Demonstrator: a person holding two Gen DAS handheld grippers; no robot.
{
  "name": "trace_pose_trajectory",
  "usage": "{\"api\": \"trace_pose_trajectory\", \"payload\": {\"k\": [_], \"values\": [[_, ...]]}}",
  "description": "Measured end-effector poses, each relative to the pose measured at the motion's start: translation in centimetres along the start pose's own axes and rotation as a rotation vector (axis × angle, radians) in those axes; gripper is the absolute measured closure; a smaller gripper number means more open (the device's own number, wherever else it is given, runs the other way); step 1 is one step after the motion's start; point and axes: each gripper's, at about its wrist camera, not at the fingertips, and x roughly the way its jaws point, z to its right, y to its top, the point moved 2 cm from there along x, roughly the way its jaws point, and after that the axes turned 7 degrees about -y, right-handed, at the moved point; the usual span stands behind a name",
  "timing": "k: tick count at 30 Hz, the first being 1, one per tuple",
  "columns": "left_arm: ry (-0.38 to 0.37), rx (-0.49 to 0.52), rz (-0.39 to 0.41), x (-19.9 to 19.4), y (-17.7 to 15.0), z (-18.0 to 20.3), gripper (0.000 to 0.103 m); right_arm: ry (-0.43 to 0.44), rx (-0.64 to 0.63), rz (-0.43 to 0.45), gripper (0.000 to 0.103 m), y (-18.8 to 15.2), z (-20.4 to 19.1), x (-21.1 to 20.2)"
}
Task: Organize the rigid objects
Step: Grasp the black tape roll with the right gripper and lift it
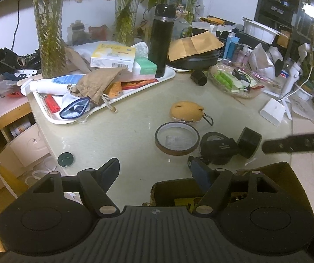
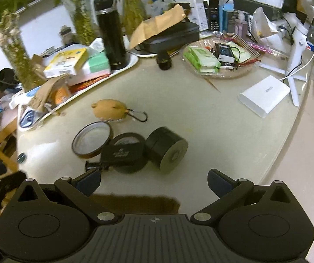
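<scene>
Your right claw (image 2: 153, 180) stands wide and empty over bare pale tabletop (image 2: 190, 114), with open room ahead and the table's curved edge close on the right. Just beyond lies a black cylindrical tape roll (image 2: 166, 151) on its side, touching a flat black round case (image 2: 127, 153). Your left claw (image 1: 153, 167) is also wide, empty, above a brown open box (image 1: 286, 175).

The light was dim and greenish, with a lamp (image 1: 312, 11) glaring at upper right. Fisheye bending curved the edges. The right wrist view was slightly blurred.
</scene>
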Motion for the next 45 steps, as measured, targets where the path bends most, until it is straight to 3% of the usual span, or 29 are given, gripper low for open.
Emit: {"api": "trace_pose_trajectory", "payload": {"k": [5, 12, 20, 34, 41, 45], "values": [[0.0, -0.001, -0.002, 0.0, 0.0, 0.0, 0.031, -0.035, -0.011, -0.005, 0.003, 1.8, -0.4, 2.2], [0.001, -0.016, -0.011, 0.2, -0.1, -0.3, 0.031, -0.078, 0.032, -0.062, 0.023, 3.8, 0.1, 6.0], [-0.001, -0.017, -0.012, 0.2, -0.1, -0.3, 0.031, -0.085, 0.088, -0.126, 0.038, 4.7, 0.4, 8.6], [0.004, -0.016, -0.024, 0.4, -0.1, -0.4, 0.031, -0.162, 0.035, -0.158, 0.043, 4.3, -0.2, 8.8], [0.007, -0.009, -0.027, 0.5, -0.2, -0.3, 0.031, -0.144, 0.064, -0.197, 0.043, 4.1, 0.3, 9.6], [0.006, -0.011, -0.026, 0.5, -0.1, -0.3, 0.031, -0.118, 0.079, -0.224, 0.058, 3.7, 0.4, 9.8]]}}
